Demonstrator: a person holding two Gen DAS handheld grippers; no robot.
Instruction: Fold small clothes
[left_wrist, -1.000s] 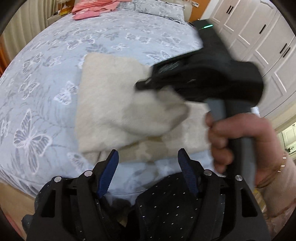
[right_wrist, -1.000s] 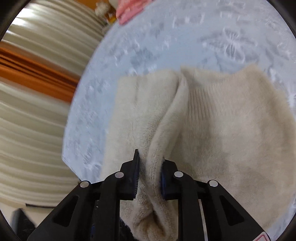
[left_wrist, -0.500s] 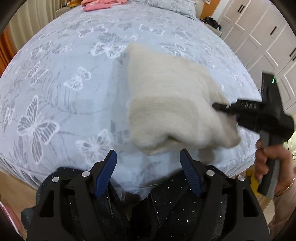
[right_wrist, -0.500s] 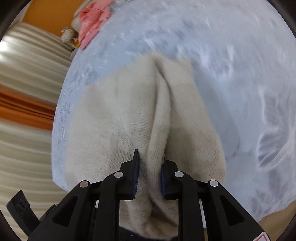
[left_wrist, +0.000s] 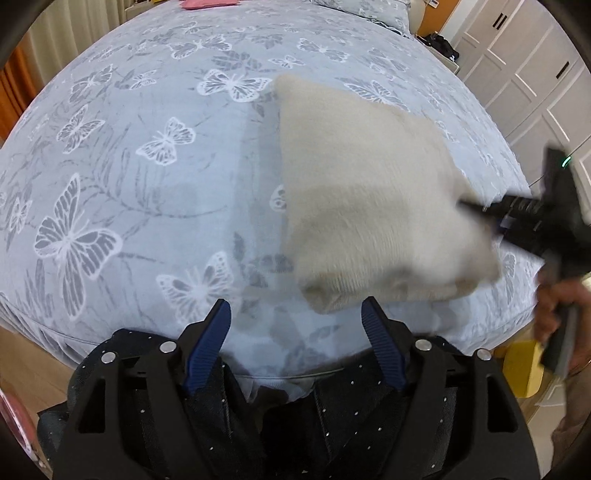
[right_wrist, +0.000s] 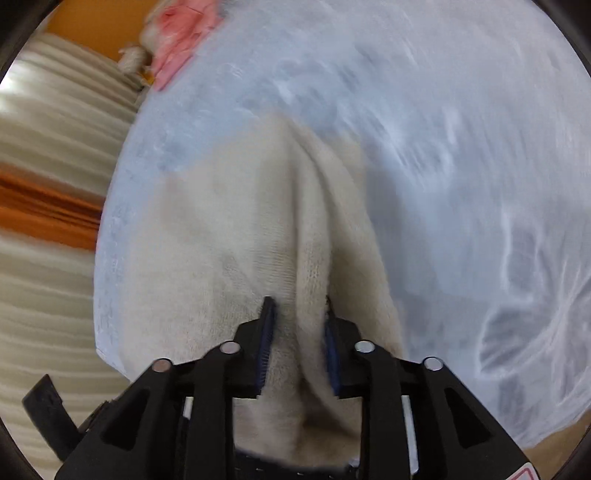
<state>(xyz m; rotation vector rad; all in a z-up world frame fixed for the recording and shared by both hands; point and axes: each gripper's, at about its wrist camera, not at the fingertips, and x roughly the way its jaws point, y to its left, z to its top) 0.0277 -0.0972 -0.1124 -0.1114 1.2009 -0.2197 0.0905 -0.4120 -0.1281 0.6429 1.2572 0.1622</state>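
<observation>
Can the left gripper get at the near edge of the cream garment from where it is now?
Probably yes. The left gripper is open with nothing between its fingers, and the cream garment has its near edge just ahead, slightly right. Only bare bedspread lies between. The right gripper is at the garment's far right side.

- A bed (left_wrist: 155, 177) in pale blue butterfly-print cover carried everything;
- a folded cream knit garment (left_wrist: 369, 206) lay near its front edge;
- pink clothes (right_wrist: 177, 40) lay at the far end.
</observation>
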